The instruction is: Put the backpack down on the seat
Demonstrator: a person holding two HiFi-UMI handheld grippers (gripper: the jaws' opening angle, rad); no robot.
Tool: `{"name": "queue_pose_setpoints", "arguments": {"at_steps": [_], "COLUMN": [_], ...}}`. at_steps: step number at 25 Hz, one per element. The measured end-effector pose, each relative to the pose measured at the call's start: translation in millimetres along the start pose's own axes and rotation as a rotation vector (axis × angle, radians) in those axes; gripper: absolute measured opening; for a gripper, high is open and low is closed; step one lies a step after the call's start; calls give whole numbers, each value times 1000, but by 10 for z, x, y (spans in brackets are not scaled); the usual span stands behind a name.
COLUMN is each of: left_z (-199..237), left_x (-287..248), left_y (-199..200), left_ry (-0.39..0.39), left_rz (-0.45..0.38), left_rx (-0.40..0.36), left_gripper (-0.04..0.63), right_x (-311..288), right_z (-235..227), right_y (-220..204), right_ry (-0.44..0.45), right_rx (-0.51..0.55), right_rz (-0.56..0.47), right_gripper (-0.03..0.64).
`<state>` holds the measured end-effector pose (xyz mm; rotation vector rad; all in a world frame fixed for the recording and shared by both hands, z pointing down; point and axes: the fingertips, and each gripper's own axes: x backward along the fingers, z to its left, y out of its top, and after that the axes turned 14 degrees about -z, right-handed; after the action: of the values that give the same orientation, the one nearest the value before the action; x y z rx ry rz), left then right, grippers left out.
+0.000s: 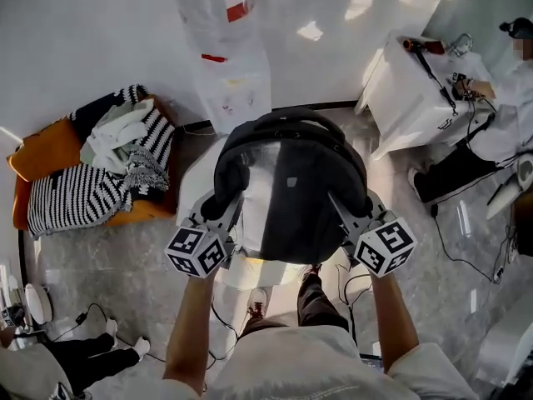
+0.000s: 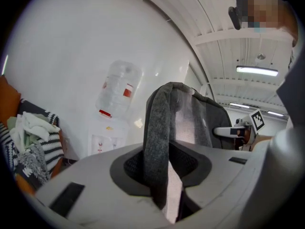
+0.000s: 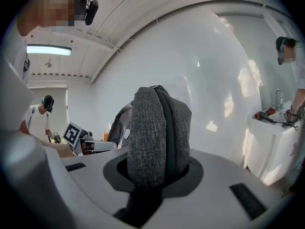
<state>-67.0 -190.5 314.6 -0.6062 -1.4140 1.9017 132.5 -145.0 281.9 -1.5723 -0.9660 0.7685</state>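
A dark grey backpack (image 1: pixel 291 198) with a pale back panel hangs in the middle of the head view, its top handle toward the wall. My left gripper (image 1: pixel 223 207) is shut on its left shoulder strap (image 2: pixel 159 137), which stands up between the jaws of that gripper (image 2: pixel 162 175). My right gripper (image 1: pixel 354 211) is shut on the other strap (image 3: pixel 155 132), a thick padded fold filling its jaws (image 3: pixel 152 175). A white seat (image 1: pixel 198 177) shows under the pack's left side and below it. I cannot tell whether the pack touches it.
An orange sofa (image 1: pixel 50 152) heaped with striped clothes (image 1: pixel 75 194) stands at the left. A water dispenser (image 1: pixel 229 65) is against the wall ahead. A white table (image 1: pixel 416 90) with a person beside it is at the right. Cables (image 1: pixel 466 257) lie on the floor.
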Motion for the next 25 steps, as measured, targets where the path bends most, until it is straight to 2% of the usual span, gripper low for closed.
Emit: {"name": "queue_pose_setpoints", "arguments": {"at_steps": [6, 17, 25], "left_z": [302, 649, 800], "left_x": [-300, -694, -901], "left_y": [-124, -610, -1002], "left_ry": [76, 160, 226], "left_rz": [18, 63, 77], "left_rx": [5, 34, 110], "left_gripper": [120, 120, 121], "right_x": [-440, -868, -1075], "right_z": [-313, -831, -1163], "right_y": [-164, -680, -1002], "right_ry": [45, 88, 117], "right_rx": [-32, -87, -91], "right_rz": [37, 88, 137], "right_gripper": [80, 80, 80]}}
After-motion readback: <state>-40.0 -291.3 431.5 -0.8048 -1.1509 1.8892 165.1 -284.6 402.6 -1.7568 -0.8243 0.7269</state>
